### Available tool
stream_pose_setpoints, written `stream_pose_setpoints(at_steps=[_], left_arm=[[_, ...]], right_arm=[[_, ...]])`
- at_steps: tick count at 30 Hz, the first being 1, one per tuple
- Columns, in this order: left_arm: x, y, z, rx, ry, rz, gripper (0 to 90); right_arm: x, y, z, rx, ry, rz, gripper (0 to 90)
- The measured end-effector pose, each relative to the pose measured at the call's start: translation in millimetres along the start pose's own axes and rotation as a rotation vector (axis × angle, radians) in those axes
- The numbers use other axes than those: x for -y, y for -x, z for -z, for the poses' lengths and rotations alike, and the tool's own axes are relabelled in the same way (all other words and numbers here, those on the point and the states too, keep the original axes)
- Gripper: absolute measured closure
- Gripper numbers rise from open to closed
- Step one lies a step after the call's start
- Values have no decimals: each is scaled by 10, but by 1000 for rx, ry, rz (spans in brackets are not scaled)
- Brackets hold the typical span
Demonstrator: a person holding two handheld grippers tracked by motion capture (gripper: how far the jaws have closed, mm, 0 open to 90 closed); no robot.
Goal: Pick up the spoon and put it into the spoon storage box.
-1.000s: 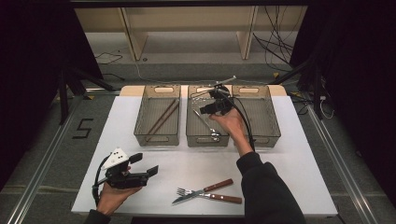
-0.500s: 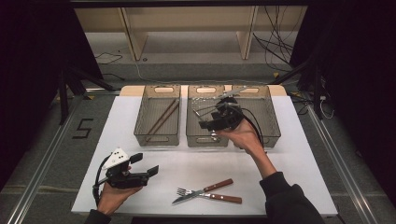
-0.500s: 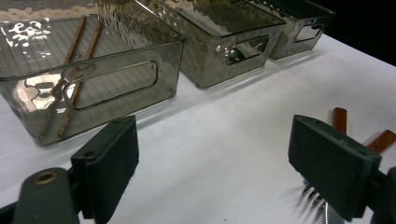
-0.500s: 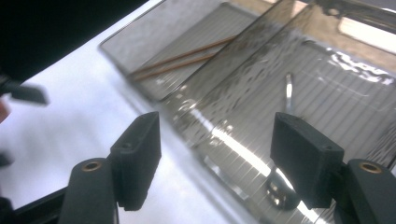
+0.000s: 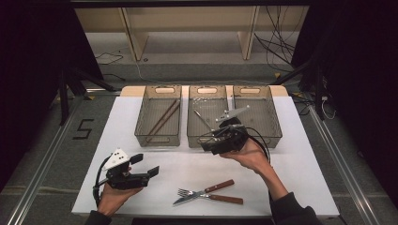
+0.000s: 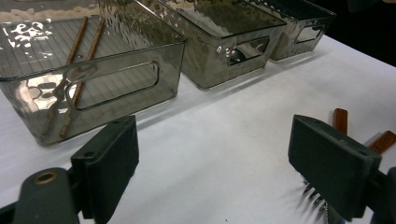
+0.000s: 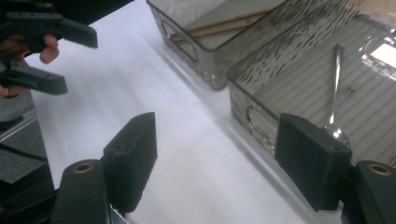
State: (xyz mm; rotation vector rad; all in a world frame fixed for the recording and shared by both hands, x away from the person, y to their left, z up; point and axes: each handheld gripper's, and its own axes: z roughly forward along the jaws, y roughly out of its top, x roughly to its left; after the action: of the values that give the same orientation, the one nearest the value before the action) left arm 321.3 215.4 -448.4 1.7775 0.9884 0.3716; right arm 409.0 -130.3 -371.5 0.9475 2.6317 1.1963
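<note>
Nearest on the desk (image 5: 291,183) lie the fork (image 5: 188,192) and knife (image 5: 220,199), probably waiting for sorting, while the left hand-held gripper (image 5: 145,166) and right hand-held gripper (image 5: 206,144), both empty with jaws apart, stay before the middle bin (image 5: 207,89) with its spoon (image 7: 335,93).

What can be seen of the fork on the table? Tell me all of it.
The fork lies flat on the white table, near the front edge between the two hands. It has bright metal tines and a reddish-brown, wood-like handle that points right. A knife with a matching handle crosses it, so the two touch. In the left gripper view the tine tips show beside that gripper's jaw, with both handle ends farther back. Neither gripper touches it.
</note>
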Motion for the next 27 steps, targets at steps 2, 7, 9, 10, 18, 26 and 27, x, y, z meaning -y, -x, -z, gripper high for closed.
stream_pose_setpoints(at_steps=[2, 7, 9, 10, 18, 26, 27], left_arm=[[1, 0, -1, 1, 1, 0, 160], [0, -1, 0, 2, -1, -2, 160], [0, -1, 0, 2, 0, -4, 160], [0, -1, 0, 2, 0, -4, 160], [0, -1, 1, 3, 0, -5, 159], [-4, 0, -9, 3, -3, -2, 160], [-5, 1, -10, 3, -2, -2, 160]], right_arm=[[35, -16, 1, -6, -3, 4, 302], [111, -60, -10, -17, -10, 8, 299], [138, -74, -17, -22, -15, 6, 297], [151, -79, -19, -24, -16, 6, 297], [239, -133, -43, -33, -43, 34, 280], [310, -135, -78, -39, -87, 68, 268], [318, -134, -83, -41, -93, 72, 268]])
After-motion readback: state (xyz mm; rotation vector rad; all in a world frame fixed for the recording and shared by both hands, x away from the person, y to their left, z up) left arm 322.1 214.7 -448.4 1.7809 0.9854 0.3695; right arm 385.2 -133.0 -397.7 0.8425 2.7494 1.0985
